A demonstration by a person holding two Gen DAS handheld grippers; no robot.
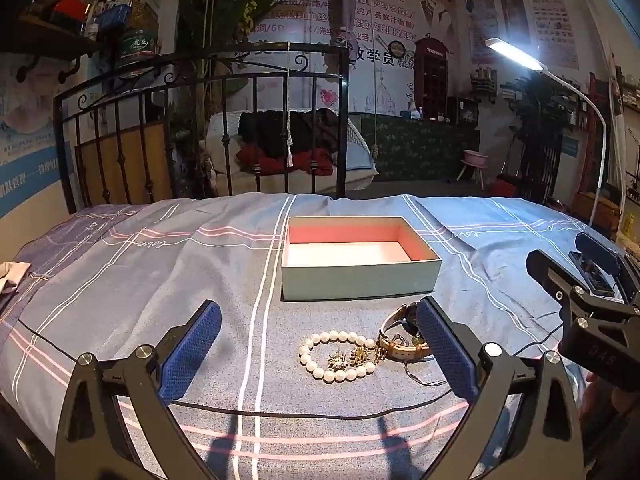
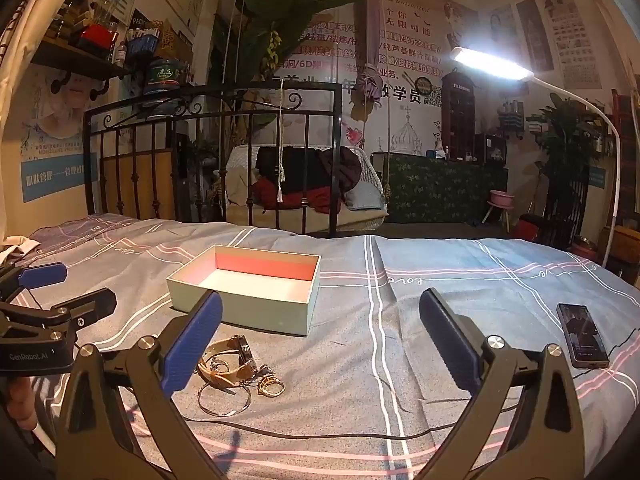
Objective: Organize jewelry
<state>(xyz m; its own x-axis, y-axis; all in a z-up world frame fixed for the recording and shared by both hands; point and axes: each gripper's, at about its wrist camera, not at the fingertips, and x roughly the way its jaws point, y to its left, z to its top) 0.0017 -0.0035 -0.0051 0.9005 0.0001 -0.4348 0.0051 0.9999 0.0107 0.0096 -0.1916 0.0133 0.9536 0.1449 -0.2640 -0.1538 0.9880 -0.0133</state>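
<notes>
We hold the left tool point(image 1: 318, 354) and right tool point(image 2: 320, 338) spread wide, gripping nothing | pearl bracelet point(image 1: 339, 355) and watch point(image 1: 404, 338) lie together on the bed point(image 1: 120, 280) | open box point(image 1: 360, 258) just beyond them.

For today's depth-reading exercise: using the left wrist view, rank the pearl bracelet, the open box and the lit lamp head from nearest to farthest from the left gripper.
1. Pearl bracelet, on the bedspread between the open left gripper's fingers.
2. Open box, just beyond, mid-bed.
3. Lamp head, upper right, past the bed.
</notes>
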